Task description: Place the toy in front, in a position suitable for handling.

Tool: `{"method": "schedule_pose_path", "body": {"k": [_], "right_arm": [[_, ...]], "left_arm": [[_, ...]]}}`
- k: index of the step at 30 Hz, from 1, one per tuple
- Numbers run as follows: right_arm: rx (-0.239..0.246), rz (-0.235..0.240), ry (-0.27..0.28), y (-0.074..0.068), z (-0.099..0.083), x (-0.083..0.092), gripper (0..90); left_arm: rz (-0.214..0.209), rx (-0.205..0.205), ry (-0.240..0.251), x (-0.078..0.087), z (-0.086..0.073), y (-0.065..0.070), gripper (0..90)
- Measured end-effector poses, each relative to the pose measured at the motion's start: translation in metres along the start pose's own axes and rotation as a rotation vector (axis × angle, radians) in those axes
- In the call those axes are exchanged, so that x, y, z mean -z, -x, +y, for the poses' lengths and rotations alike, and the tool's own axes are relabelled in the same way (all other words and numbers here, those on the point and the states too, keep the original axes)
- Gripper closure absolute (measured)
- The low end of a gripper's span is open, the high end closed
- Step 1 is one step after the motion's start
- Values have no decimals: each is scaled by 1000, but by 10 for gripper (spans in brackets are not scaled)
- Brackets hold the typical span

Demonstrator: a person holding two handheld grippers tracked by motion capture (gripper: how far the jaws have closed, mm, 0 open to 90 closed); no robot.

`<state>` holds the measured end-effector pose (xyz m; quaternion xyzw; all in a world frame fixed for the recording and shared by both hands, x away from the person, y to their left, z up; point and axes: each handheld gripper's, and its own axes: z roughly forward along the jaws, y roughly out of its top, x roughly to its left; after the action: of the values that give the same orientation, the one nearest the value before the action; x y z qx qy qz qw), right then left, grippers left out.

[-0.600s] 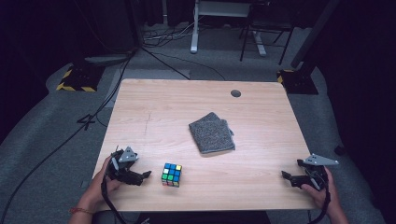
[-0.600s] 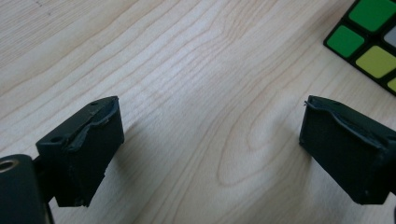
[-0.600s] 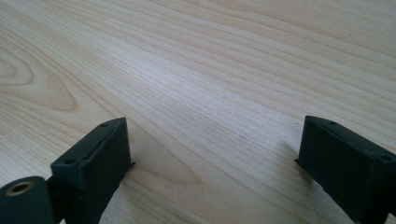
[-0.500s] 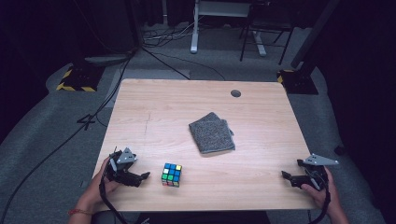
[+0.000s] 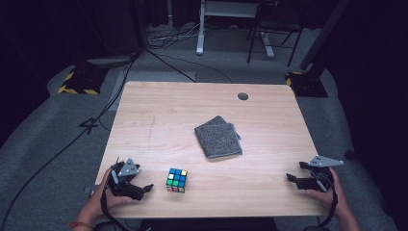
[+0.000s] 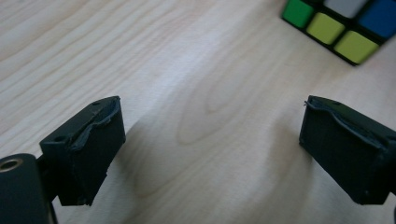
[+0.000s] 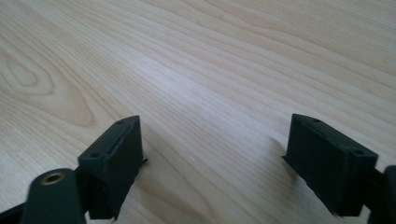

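A colourful puzzle cube (image 5: 177,180) sits on the wooden table (image 5: 192,110) near its front edge, left of centre; its corner shows at the top right of the left gripper view (image 6: 341,25). My left gripper (image 5: 144,188) rests at the front left corner, a short way left of the cube, open with bare wood between its jaws (image 6: 210,140). A folded grey cloth (image 5: 218,136) lies near the table's middle. My right gripper (image 5: 291,178) rests at the front right corner, open and holding nothing (image 7: 212,154).
A small dark round grommet (image 5: 243,96) is set into the table near its far edge. Beyond the table, cables and desk legs (image 5: 199,29) stand on the grey floor, with yellow-black striped bases (image 5: 77,84) at the far corners.
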<state>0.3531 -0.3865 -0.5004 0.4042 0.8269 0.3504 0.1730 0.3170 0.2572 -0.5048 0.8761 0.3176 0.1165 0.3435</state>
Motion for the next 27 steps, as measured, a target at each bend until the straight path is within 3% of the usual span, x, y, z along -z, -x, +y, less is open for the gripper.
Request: {"method": "schedule_pose_path", "body": {"k": [7, 10, 16, 18, 22, 27], "right_arm": [[56, 78, 36, -5, 23, -6, 221], [116, 131, 70, -10, 41, -8, 276], [157, 159, 85, -17, 66, -14, 279], [191, 175, 96, -24, 82, -18, 288], [200, 198, 117, -30, 99, -24, 294], [290, 229, 95, -54, 136, -47, 278]], "left_arm": [[-6, -6, -1, 3, -4, 9, 75], [-10, -9, 0, 5, -6, 13, 75], [-6, -12, 0, 6, -7, 17, 76], [-6, -12, 1, 6, -7, 18, 76], [-7, -11, 1, 6, -7, 18, 76], [-8, -7, 1, 6, -7, 18, 76]]}}
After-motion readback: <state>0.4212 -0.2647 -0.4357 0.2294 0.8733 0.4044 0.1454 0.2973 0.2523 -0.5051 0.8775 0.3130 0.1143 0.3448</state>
